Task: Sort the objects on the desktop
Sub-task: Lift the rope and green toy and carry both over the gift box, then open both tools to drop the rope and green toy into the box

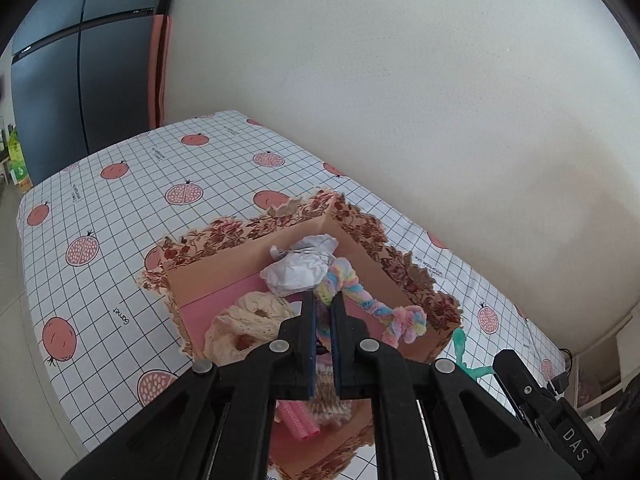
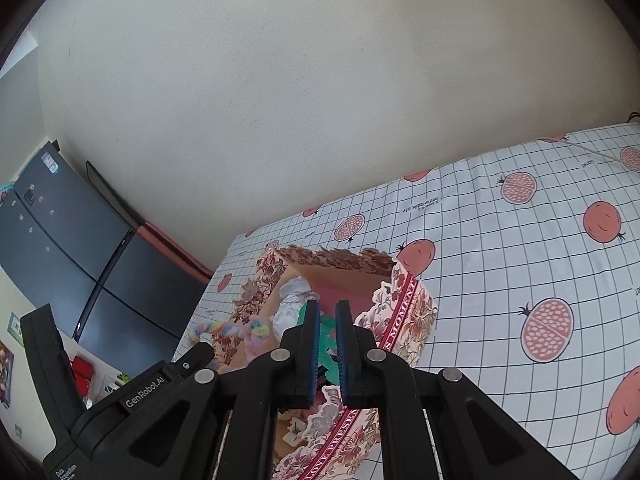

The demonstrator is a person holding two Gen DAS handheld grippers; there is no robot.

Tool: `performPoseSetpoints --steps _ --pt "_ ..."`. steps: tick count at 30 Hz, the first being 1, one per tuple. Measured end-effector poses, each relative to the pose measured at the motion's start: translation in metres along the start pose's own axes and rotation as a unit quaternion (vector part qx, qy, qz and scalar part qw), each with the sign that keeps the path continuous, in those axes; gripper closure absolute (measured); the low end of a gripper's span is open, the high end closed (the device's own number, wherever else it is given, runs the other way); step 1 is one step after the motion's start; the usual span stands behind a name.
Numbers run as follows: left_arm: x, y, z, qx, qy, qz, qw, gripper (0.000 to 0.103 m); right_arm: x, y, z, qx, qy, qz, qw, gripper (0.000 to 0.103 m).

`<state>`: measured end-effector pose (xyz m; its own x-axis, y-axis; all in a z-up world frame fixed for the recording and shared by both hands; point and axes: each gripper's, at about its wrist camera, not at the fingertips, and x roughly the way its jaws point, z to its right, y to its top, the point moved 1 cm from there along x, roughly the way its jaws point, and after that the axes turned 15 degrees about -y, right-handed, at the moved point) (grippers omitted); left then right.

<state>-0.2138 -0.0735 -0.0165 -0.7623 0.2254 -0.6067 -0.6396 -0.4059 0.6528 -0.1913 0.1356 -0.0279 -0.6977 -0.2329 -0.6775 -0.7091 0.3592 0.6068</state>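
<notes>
An open floral cardboard box (image 1: 224, 258) (image 2: 404, 320) stands on the pomegranate-print tablecloth (image 1: 120, 208). Inside lie crumpled white paper (image 1: 300, 268) (image 2: 292, 300), a cream lace scrunchie (image 1: 248, 320) and pink hair rollers (image 1: 298, 420). My left gripper (image 1: 324, 298) (image 2: 202, 350) hovers over the box, shut on a pastel rainbow fuzzy twist (image 1: 372, 304) (image 2: 224, 330) whose free end drapes over the box's rim. My right gripper (image 2: 328, 306) (image 1: 500, 360) is beside it at the box's edge, shut on a green fuzzy piece (image 2: 325, 344) (image 1: 460, 346).
A white wall runs close behind the table's far edge. A dark fridge (image 1: 48, 100) (image 2: 60, 240) stands past the table's end. Checked tablecloth (image 2: 520, 240) lies bare around the box. A thin white cable (image 2: 592, 152) lies at a far corner.
</notes>
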Motion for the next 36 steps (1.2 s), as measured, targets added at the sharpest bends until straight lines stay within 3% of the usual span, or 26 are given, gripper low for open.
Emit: performPoseSetpoints --steps 12,36 --pt "0.008 0.004 -0.042 -0.051 0.017 -0.015 0.9984 0.097 0.027 -0.023 -0.033 -0.050 -0.002 -0.030 0.998 0.094" --pt "0.038 -0.010 -0.056 -0.066 0.034 -0.052 0.9959 0.097 0.054 -0.034 -0.023 -0.055 -0.019 -0.055 0.997 0.093"
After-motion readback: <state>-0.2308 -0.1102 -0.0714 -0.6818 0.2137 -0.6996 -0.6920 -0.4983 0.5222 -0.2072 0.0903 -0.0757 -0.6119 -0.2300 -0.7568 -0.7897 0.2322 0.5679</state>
